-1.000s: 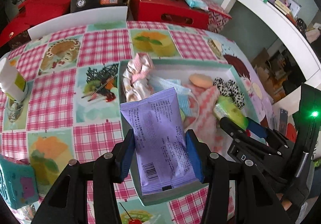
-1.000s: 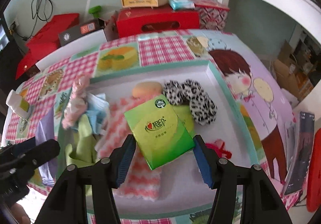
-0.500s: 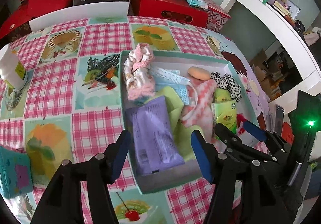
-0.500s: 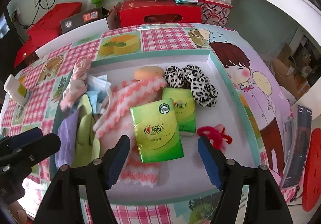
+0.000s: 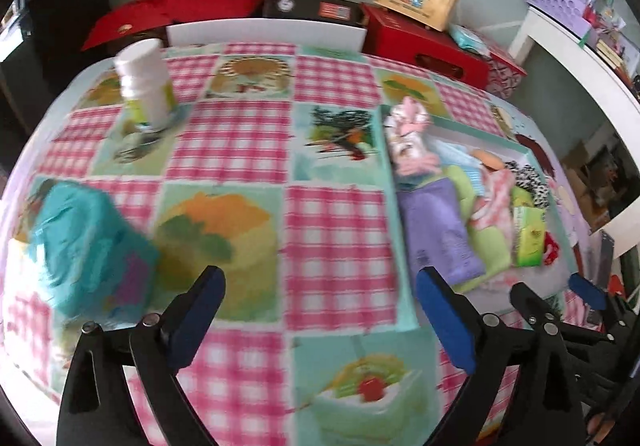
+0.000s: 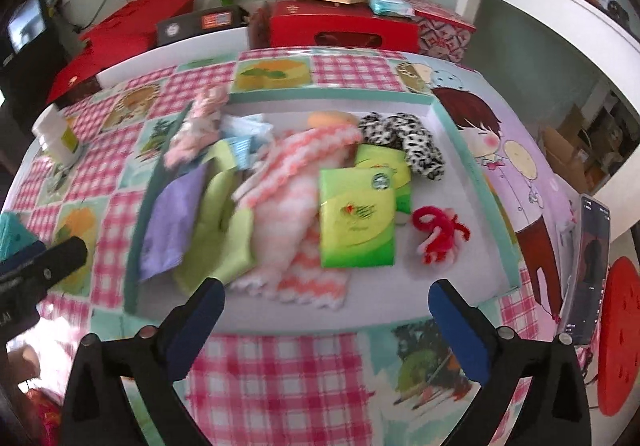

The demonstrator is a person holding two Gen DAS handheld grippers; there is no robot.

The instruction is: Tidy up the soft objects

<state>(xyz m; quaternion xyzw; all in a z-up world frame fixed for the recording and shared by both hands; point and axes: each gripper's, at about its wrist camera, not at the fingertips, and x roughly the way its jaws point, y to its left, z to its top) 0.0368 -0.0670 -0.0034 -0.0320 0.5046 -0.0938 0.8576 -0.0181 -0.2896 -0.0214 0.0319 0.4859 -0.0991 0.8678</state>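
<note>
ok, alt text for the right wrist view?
Open right tongs, nothing between them, above a white tray holding green tissue packs, a pink-striped cloth, a purple packet and a leopard-print scrunchie.

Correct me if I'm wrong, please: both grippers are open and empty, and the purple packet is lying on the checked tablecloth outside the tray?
One detail is off. Both the left gripper and right gripper are open and empty, having just opened, but the purple packet lies inside the tray, by its left wall, not on the tablecloth. Both wrist views show this.
</note>
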